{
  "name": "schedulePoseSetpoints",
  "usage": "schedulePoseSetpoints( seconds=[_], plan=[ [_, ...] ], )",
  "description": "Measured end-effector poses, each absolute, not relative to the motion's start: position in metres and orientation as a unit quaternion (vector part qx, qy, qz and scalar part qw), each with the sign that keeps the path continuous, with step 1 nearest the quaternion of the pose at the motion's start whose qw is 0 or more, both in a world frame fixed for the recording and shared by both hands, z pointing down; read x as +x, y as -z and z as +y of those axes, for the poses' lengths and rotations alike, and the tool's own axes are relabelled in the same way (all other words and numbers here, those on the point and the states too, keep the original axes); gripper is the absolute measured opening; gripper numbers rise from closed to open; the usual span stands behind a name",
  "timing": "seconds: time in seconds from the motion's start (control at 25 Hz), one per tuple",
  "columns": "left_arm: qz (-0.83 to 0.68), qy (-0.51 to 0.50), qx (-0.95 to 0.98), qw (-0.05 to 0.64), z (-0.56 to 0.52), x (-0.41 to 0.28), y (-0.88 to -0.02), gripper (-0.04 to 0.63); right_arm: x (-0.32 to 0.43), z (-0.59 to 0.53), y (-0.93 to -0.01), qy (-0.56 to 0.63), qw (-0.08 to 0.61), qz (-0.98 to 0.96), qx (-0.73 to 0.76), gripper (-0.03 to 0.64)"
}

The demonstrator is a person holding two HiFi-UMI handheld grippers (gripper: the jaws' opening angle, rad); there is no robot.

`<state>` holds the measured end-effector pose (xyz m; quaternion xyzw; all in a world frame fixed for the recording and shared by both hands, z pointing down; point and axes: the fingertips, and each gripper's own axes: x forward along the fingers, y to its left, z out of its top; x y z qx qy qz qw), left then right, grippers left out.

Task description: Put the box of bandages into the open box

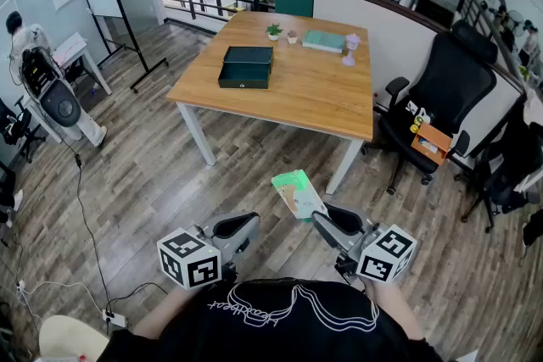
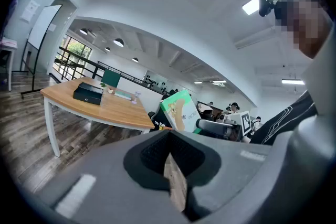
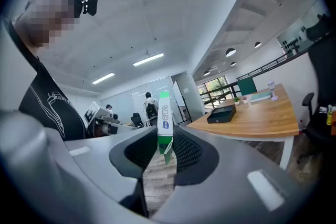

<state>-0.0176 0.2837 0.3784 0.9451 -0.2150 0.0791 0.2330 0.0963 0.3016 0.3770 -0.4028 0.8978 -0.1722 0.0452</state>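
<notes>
Progress: early; bandage box [image 1: 298,193] is held, not yet delivered.
Right gripper [image 1: 333,226]: clamped on bandage box, lower centre of frame.
Left gripper [image 1: 240,228]: jaws together, nothing held.
Open box [image 1: 246,66]: seen on table [image 1: 322,97], upper centre; carry and drop-in remain.

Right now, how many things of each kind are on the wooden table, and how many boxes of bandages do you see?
open box: 1
small potted plants: 2
flat teal item: 1
lilac item: 1
box of bandages, off the table, held in the right gripper: 1
Total: 6
</notes>
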Motion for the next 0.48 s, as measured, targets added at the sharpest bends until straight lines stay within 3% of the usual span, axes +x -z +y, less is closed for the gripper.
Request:
schedulePoseSetpoints(
  seconds=[0.48],
  plan=[
    [-0.213, -0.089, 0.945, 0.23, 0.303, 0.034, -0.397, 0.0, 0.146, 0.325, -0.393, 0.169, 0.059, 0.899, -0.401, 0.115]
  ],
)
